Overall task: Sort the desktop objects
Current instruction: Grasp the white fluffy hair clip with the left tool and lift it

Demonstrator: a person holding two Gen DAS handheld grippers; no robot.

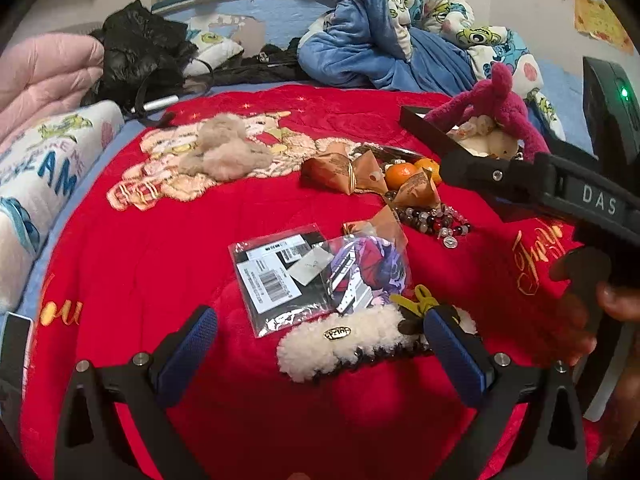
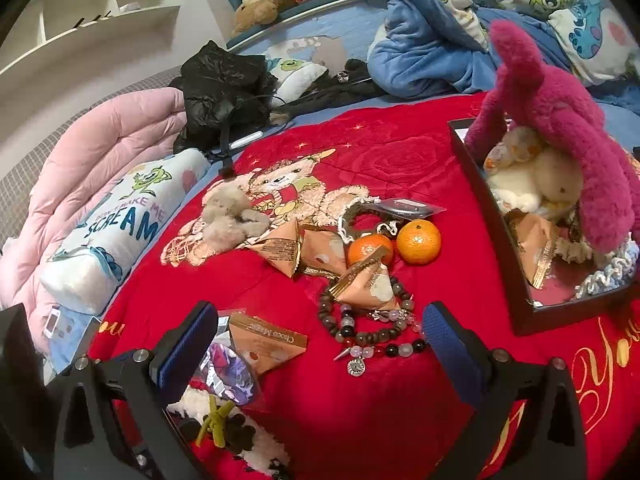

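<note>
Right wrist view: my right gripper hangs wide open over the bead bracelets, tangerines just beyond. Left gripper is open too, straddling a fluffy white pouch.

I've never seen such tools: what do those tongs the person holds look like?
Both are black plastic with two wide prongs, silver screws at the joints and blue textured pads on the fingers. Seen from the left tongs, the right tongs bear white letters "DAS", with a green light glowing on the black unit behind them.
</note>
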